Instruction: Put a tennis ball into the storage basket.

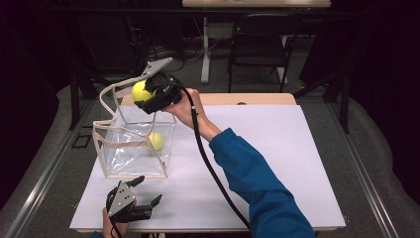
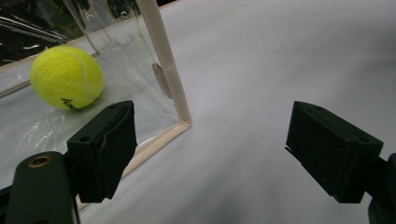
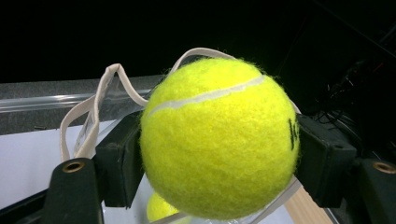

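A clear plastic bag (image 1: pixel 124 148) with cream trim and handles stands open on the white table cover at the left. One yellow tennis ball (image 1: pixel 155 141) lies inside it, seen through the wall (image 2: pixel 67 77). My right gripper (image 1: pixel 143 94) is shut on a second tennis ball (image 1: pixel 140 91) (image 3: pixel 219 137), held above the bag's far rim. The lower ball peeks out beneath it (image 3: pixel 161 210). My left gripper (image 1: pixel 148 191) (image 2: pixel 210 144) rests open near the table's front edge, just in front of the bag's near corner (image 2: pixel 184 123), with nothing between its jaws.
The white cover (image 1: pixel 277 148) spreads wide to the right of the bag. A black folding chair (image 1: pixel 260 42) and a table leg (image 1: pixel 205 49) stand beyond the far edge. A black cable (image 1: pixel 213 168) trails from the right gripper across the cover.
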Tool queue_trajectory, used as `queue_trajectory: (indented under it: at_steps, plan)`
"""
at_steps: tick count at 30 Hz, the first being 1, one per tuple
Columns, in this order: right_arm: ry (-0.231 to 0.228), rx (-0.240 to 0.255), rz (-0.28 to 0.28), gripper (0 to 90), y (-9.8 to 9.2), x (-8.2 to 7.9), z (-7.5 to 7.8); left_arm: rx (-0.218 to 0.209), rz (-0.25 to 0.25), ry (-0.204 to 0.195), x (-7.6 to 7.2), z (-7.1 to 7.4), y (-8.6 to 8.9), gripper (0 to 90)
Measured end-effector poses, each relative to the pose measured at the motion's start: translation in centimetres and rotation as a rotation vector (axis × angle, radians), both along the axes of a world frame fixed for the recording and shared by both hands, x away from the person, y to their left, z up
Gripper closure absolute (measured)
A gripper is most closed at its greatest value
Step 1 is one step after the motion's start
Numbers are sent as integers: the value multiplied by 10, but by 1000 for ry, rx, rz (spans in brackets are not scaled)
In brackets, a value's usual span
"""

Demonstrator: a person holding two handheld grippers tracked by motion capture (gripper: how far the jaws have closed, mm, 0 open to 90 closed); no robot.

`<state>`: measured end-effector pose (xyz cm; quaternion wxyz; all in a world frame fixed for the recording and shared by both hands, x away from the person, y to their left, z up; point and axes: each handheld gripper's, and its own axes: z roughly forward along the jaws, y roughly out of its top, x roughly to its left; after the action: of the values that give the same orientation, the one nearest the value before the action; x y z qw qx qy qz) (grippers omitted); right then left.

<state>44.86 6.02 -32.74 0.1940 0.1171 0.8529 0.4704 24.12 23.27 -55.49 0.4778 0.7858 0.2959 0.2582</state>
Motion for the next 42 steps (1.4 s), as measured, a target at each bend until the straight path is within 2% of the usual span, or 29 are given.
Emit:
queue_trajectory:
  at_steps: [10, 23, 42]
  plan:
    - [14, -11, -1, 262, 7, 1, -5, -2, 1, -1, 0, 0, 0, 161]
    - [10, -28, 2, 261, 15, -1, -11, -6, 1, -1, 0, 0, 0, 161]
    - [36, -59, 1, 260, 23, 2, -19, -6, 1, -3, 0, 0, 0, 161]
